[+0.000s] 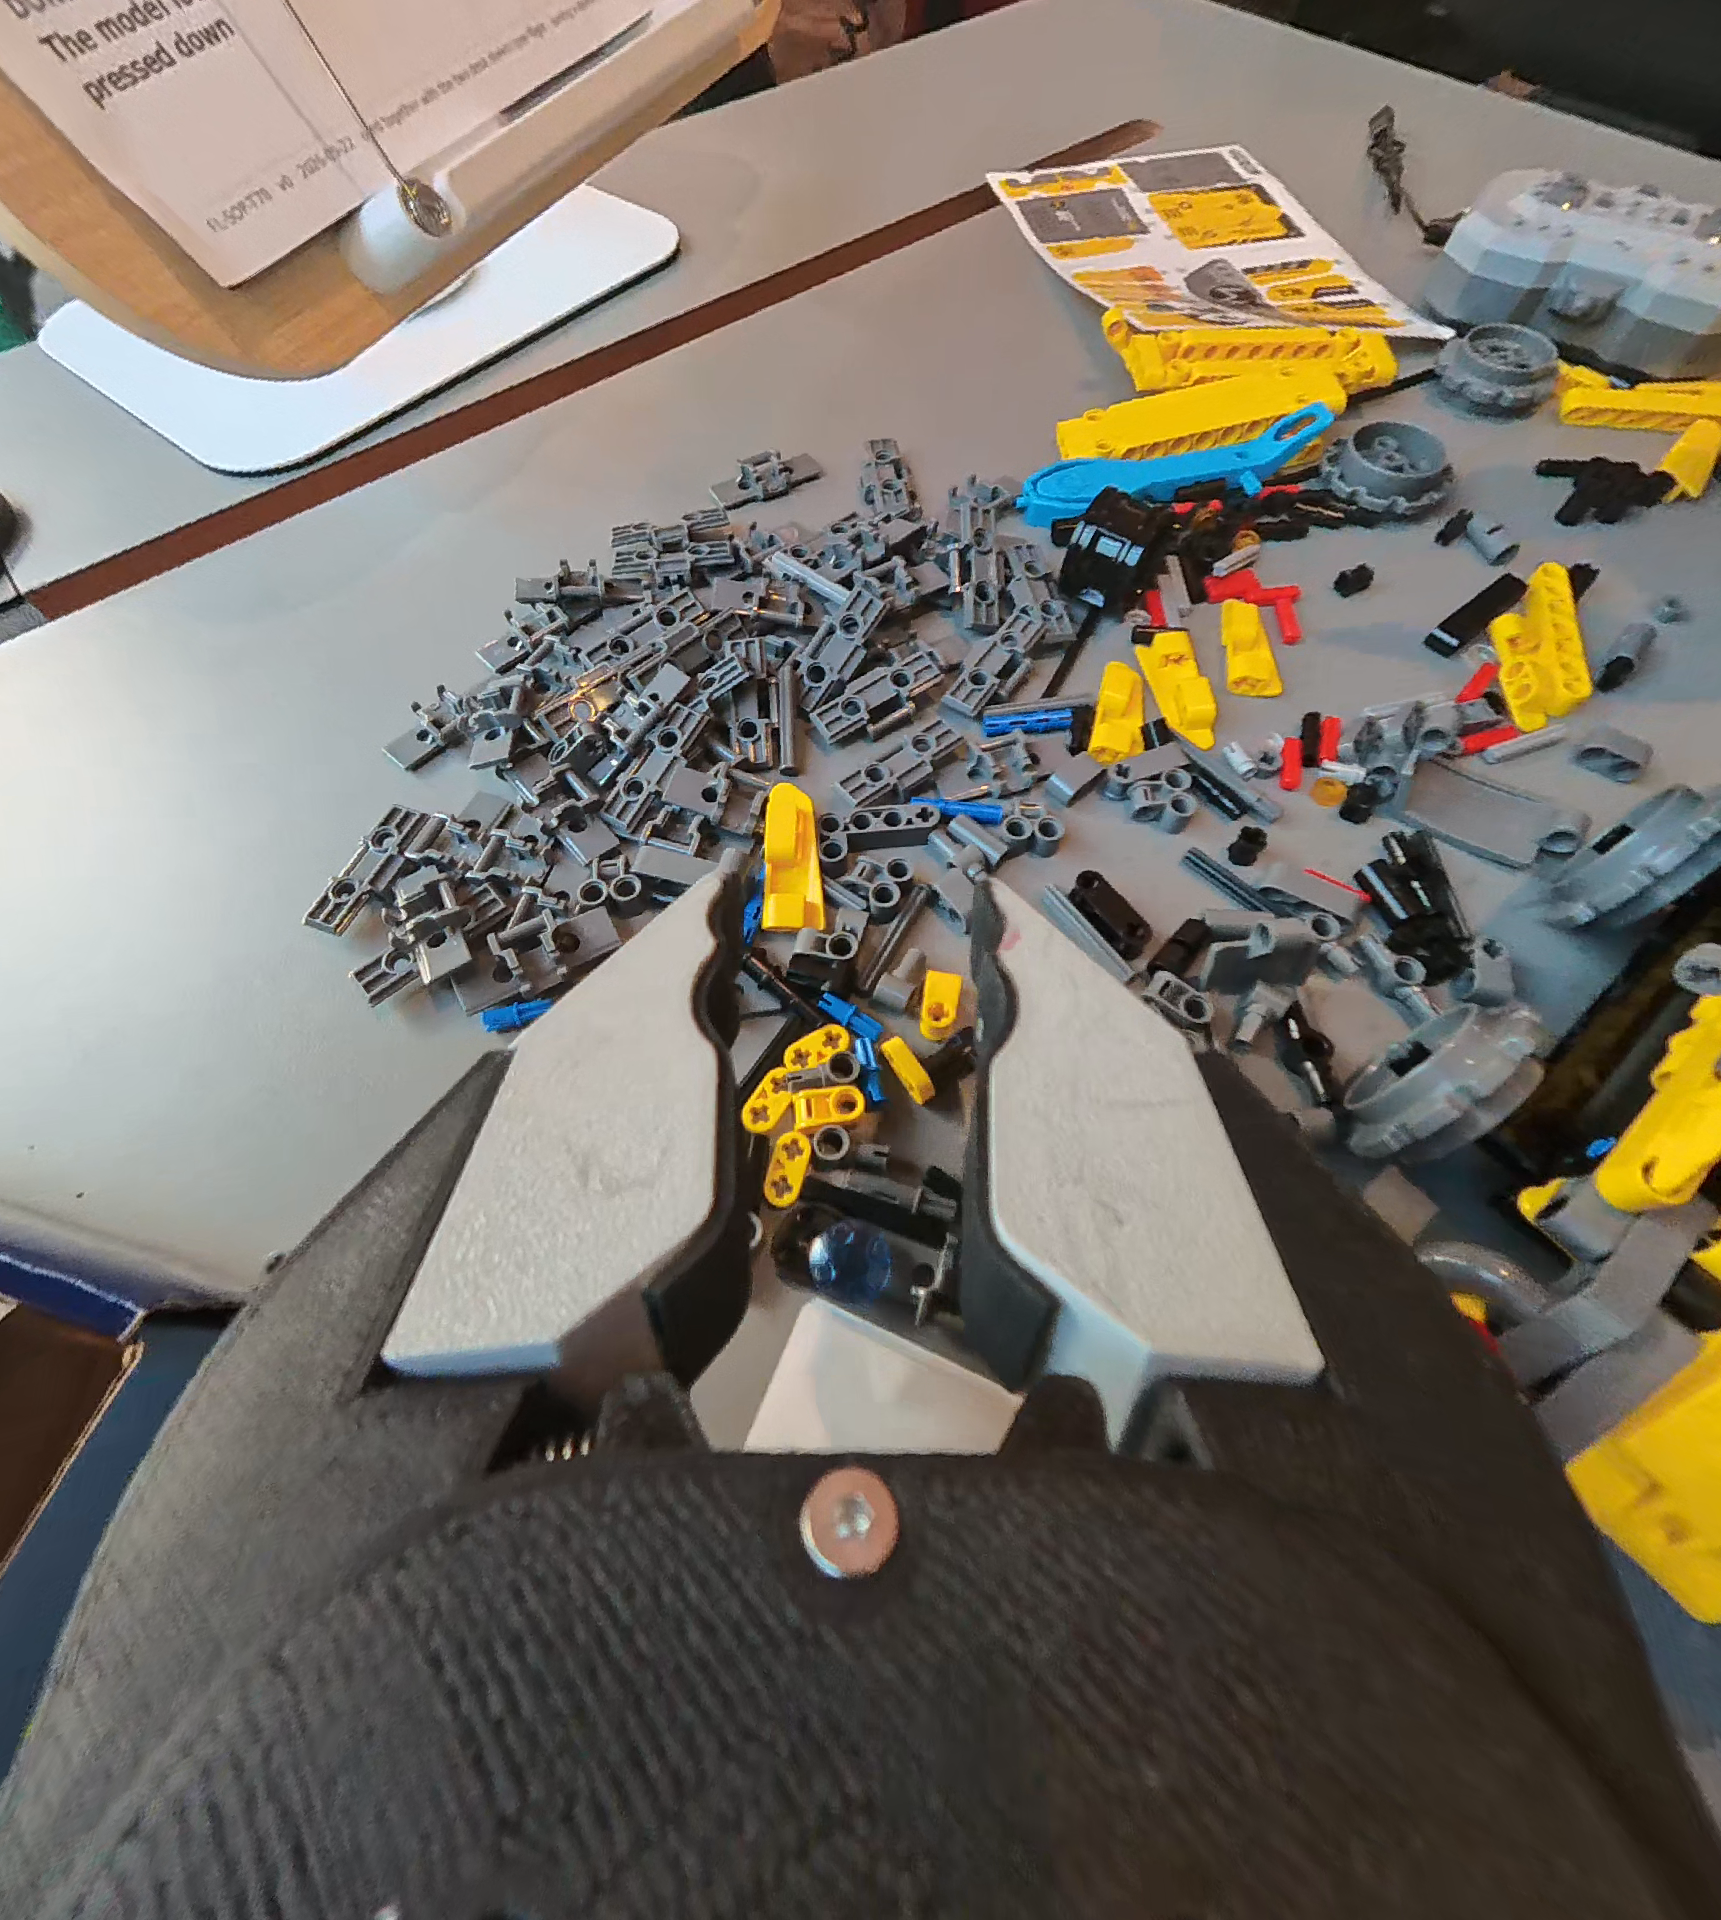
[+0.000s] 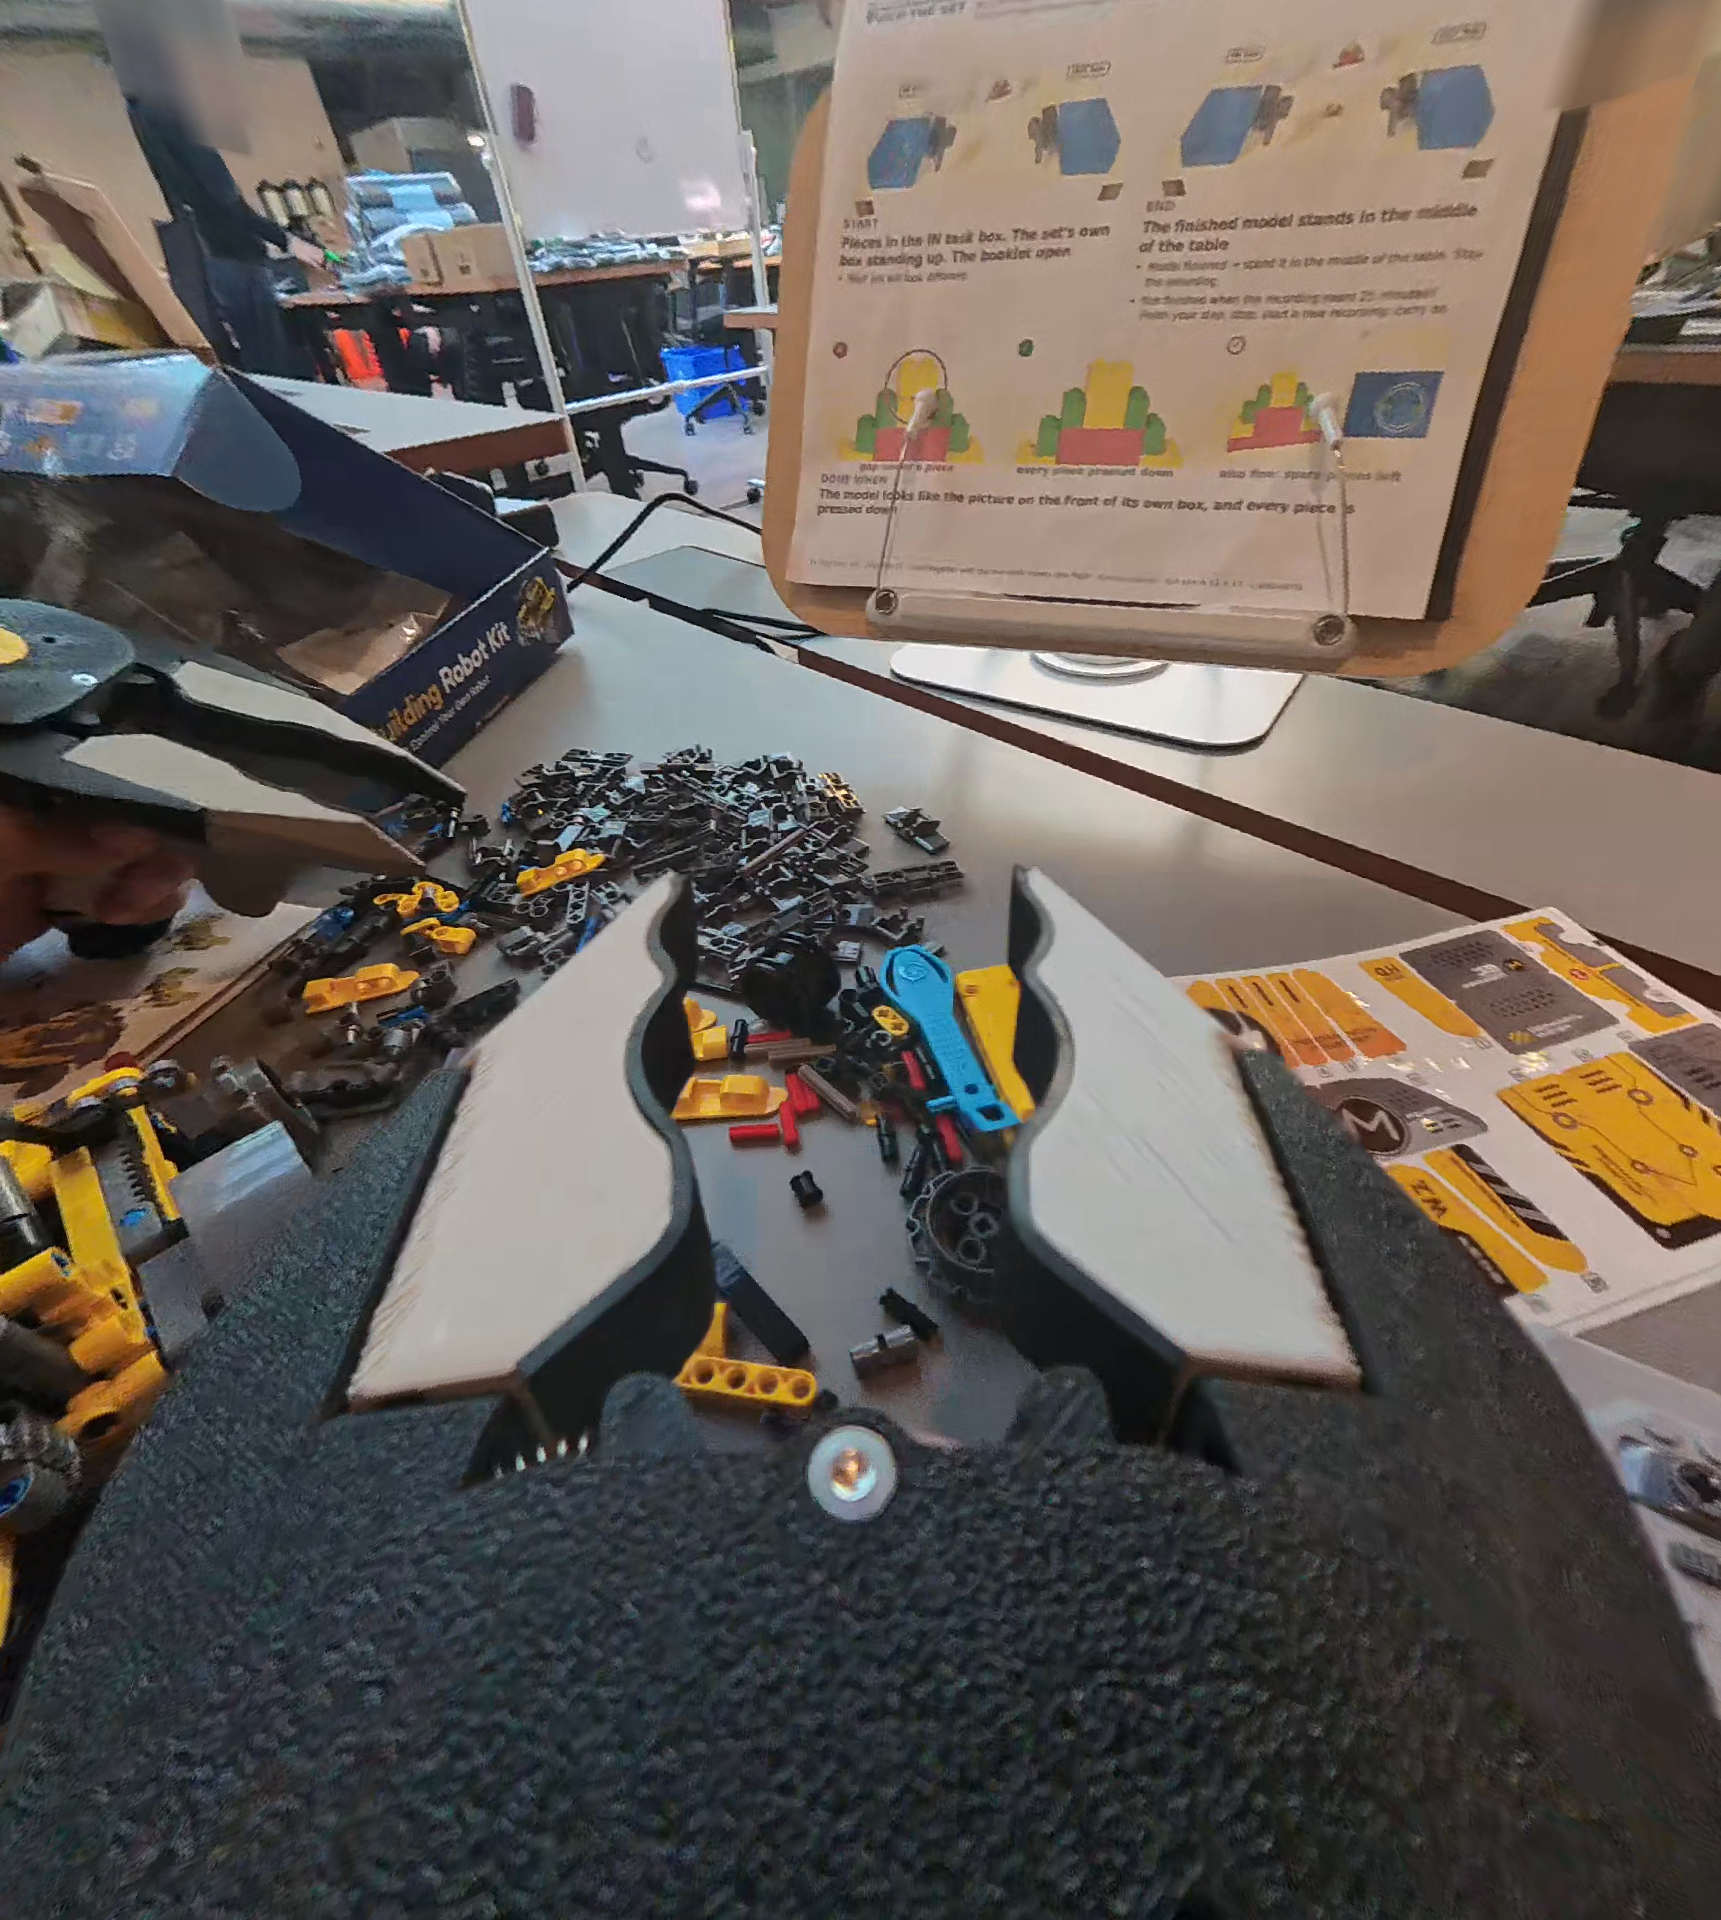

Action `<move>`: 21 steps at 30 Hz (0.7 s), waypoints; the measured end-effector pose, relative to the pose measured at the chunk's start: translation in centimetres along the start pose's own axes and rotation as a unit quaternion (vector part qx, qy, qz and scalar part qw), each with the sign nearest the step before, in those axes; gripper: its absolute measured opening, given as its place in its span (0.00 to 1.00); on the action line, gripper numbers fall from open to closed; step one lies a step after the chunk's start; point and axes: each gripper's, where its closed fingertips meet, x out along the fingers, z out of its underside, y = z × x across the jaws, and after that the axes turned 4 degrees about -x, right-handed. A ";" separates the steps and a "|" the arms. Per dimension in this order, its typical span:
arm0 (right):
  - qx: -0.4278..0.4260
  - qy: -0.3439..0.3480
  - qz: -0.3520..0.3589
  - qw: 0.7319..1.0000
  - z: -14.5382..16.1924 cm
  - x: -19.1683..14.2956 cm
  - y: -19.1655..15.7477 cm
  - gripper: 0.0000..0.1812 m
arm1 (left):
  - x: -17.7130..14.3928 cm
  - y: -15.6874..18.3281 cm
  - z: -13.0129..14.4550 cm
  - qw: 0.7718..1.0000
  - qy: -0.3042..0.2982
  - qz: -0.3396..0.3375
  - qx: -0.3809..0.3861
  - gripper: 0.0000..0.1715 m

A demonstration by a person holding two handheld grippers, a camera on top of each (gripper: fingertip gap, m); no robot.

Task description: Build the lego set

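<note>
A printed sheet [image 2: 1147, 312] with black lines of writing stands on the stand [image 2: 1573, 416]. Left of the stand, a blue box [image 2: 461, 675] bears white and yellow lettering. Right of the stand, a sticker sheet [image 2: 1521, 1091] carries small print.

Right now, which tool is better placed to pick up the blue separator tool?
Right. The right tool is open with the blue separator tool lying between its fingers. The left tool hovers over small yellow pieces, farther away.

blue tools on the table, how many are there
1: the blue tool lies among the small loose pieces, beside a long yellow beam. Others may be buried in the pile.
</note>
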 end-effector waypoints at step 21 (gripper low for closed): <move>-0.092 -0.023 0.117 0.989 0.9 -0.5 2.8 0.10 | 0.8 -0.4 0.1 0.931 -0.345 0.045 0.107 0.02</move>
